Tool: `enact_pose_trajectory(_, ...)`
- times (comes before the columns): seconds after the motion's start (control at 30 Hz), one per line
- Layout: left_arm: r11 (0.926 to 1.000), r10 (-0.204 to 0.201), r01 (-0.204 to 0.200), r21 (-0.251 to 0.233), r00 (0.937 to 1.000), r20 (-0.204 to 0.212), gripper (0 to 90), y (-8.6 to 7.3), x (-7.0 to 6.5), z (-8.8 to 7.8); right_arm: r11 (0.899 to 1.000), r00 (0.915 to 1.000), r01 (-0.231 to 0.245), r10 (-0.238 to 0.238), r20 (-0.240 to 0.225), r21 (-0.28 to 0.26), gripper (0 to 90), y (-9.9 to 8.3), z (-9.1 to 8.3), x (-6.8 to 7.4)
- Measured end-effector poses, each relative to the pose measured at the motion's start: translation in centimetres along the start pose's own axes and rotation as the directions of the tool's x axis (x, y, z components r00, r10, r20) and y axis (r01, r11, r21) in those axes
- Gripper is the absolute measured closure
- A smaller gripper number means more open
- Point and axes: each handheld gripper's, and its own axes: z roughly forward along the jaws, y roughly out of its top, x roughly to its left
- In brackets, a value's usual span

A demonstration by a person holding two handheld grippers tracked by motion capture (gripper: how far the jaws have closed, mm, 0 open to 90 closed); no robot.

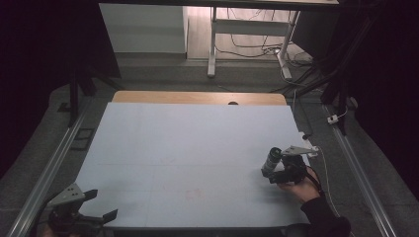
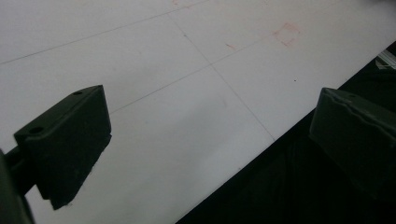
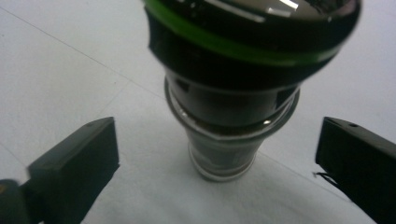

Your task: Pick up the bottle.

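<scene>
**Right gripper spread around upright flashlight; left gripper idle at near edge**

Right gripper stands at the right side of the table, held by the person's hand coming in from the bottom right. Its jaws are spread wide, one on each side of a dark, cylinder-shaped object, judged to be a flashlight with a green ring below its glossy head. In the right gripper view the flashlight stands on its narrow end on the white surface, wide head uppermost, centred between the two jaws with clear gaps on both sides. No contact is visible. The placement suggests the jaws are lined up at the narrow lower body, either to close on it or just clear of it; which of the two cannot be determined.

Left gripper sits at the near left corner of the table, well apart from the flashlight. Its jaws are also spread and hold nothing; the left gripper view shows bare white surface with faint ruled lines and a small red square mark between them. It is judged to be parked out of the way.

Risk noted: the flashlight is top-heavy on a narrow base, so an off-centre nudge from either jaw could tip it.
</scene>
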Motion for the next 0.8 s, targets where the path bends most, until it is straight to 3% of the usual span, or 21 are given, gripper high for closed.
enact_pose_trajectory(0.27,1.0,-0.001,0.001,0.002,1.0,-0.001,0.0,0.01,0.01,0.02,0.998,0.9979,0.064,-0.064,0.011,-0.012,23.9,0.28,-0.03,-0.25)
enact_pose_trajectory(0.53,1.0,0.0,0.0,0.004,1.0,-0.002,0.0,0.02,0.0,0.04,0.997,0.9967,0.079,-0.079,-0.017,-0.018,44.3,0.36,-0.07,-0.58)
enact_pose_trajectory(0.67,1.0,-0.001,0.001,0.004,1.0,-0.002,0.0,0.02,0.01,0.04,0.996,0.9959,0.085,-0.086,-0.029,-0.016,50.7,0.29,-0.01,-0.68)
enact_pose_trajectory(0.8,1.0,0.0,0.0,0.006,1.0,-0.003,0.0,0.03,0.0,0.06,0.995,0.995,0.095,-0.096,-0.028,-0.023,51.7,0.31,0.0,-0.7)
